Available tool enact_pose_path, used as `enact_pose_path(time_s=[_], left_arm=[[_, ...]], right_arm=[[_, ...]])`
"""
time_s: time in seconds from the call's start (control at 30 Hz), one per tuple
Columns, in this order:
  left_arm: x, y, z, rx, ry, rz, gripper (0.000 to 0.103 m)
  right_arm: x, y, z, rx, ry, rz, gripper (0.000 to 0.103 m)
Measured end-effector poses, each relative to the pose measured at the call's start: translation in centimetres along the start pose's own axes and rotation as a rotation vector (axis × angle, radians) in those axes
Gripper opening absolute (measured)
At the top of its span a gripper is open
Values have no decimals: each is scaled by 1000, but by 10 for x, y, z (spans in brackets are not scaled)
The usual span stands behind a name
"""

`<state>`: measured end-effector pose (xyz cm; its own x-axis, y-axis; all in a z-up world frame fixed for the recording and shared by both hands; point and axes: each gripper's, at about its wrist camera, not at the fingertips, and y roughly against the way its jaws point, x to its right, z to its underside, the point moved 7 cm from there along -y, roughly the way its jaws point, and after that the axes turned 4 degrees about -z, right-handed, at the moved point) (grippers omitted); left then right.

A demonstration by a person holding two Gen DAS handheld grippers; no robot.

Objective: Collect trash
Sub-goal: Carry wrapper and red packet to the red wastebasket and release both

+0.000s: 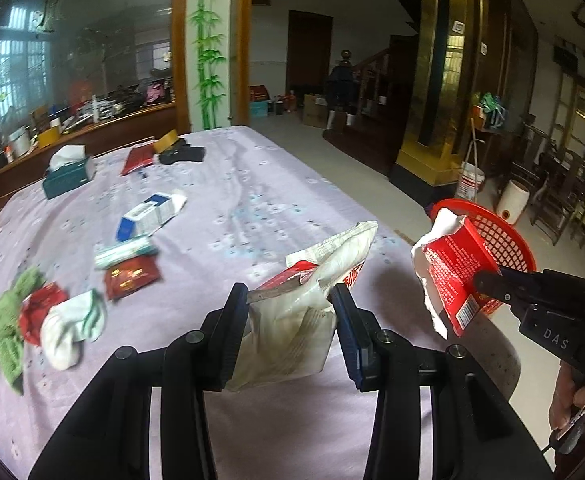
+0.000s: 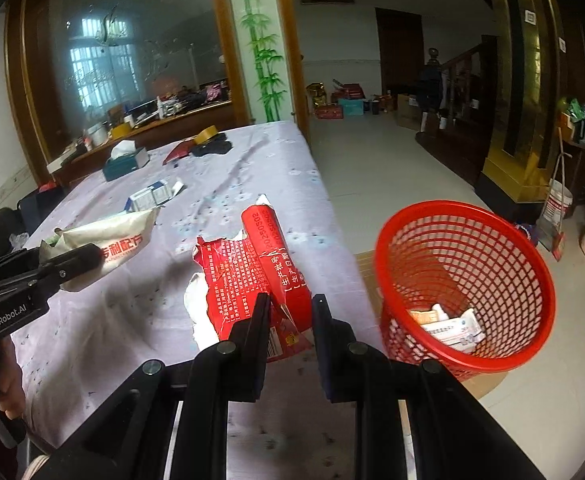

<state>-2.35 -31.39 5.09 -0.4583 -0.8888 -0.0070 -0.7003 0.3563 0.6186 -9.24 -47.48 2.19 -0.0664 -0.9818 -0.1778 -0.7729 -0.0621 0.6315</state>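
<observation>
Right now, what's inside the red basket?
Red basket holds a few white cartons or packets at the bottom. Its near wall hides part of the floor, so more could be there.

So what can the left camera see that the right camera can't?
Only the left camera shows the socks, the green cloth and the small dark red packet on the table's near left side.

Only the right camera looks down into the red basket and shows the trash lying at its bottom.

Both show the purple tablecloth, the tissue box, the white wrapper in the left gripper and the red wrapper in the right gripper.
</observation>
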Motion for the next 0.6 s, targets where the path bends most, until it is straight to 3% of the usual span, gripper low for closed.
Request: enact_pose_path(time_s=[0.27, 0.6], left_arm=[[66, -16, -24, -1, -67, 109, 41], [176, -62, -58, -40, -118, 262, 42]], right_arm=[[58, 21, -12, 49, -77, 71, 22], [160, 56, -27, 88, -181, 257, 22]])
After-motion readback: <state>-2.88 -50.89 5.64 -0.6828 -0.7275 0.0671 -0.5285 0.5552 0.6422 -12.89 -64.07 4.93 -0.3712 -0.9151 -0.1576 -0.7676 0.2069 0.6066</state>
